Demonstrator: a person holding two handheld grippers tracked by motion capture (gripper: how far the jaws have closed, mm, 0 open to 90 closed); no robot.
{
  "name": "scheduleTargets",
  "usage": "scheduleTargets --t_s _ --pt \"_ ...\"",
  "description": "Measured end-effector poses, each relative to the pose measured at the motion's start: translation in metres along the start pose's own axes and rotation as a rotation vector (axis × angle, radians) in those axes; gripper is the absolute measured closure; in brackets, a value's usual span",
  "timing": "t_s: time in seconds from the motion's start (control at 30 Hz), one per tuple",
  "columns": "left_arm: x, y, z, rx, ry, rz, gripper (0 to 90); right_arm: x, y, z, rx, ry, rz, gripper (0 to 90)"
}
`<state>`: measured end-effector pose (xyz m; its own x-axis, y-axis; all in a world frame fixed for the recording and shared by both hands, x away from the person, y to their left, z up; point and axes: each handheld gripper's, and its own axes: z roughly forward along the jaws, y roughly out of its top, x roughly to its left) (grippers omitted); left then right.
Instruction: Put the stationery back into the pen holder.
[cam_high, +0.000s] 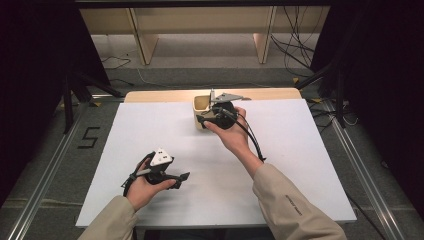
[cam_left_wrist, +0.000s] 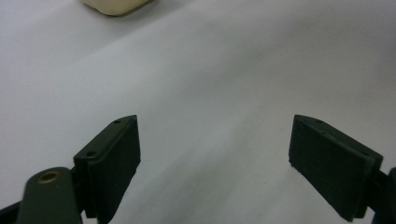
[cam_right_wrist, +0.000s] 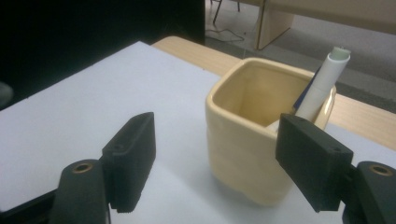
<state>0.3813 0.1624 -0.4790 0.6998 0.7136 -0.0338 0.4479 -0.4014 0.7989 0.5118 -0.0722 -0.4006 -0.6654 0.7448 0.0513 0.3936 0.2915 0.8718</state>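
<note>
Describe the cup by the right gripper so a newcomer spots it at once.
Find the white table, then its far edge near the middle. There stands a cream, square-sided cup, just ahead of the right gripper. A white pen leans in its corner.

A white sheet (cam_high: 150, 130) covers a pale wooden table (cam_high: 165, 95). Behind it stands a light wooden shelf frame (cam_high: 145, 45) on grey floor (cam_high: 200, 75), with loose cables (cam_high: 295, 45) trailing. Dark curtains (cam_high: 30, 75) close both sides.

light: dim, dark surround | glare: none | blur: soft, perhaps defocused close-ups
</note>
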Motion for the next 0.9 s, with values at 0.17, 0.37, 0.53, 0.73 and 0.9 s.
scheduleTargets --t_s 0.17,0.37,0.53,0.73,0.9 --pt "0.0 0.0 0.0 0.002 -0.001 -0.002 16.3 0.0 -0.007 -0.009 0.016 0.008 -0.004 27.1" --pt "0.0 -0.001 0.0 0.001 -0.002 -0.004 16.3 0.0 -0.016 -0.021 0.03 0.015 -0.014 25.0" --pt "0.0 -0.001 0.0 0.001 -0.002 -0.004 16.4 -0.001 -0.022 -0.031 0.043 0.018 -0.011 23.1" --pt "0.0 -0.001 0.001 0.0 -0.002 -0.006 16.4 -0.002 -0.034 -0.04 0.065 0.019 0.001 22.1" --pt "-0.001 -0.001 0.001 0.004 -0.002 -0.005 16.4 -0.004 -0.045 -0.048 0.081 0.02 -0.003 21.8"
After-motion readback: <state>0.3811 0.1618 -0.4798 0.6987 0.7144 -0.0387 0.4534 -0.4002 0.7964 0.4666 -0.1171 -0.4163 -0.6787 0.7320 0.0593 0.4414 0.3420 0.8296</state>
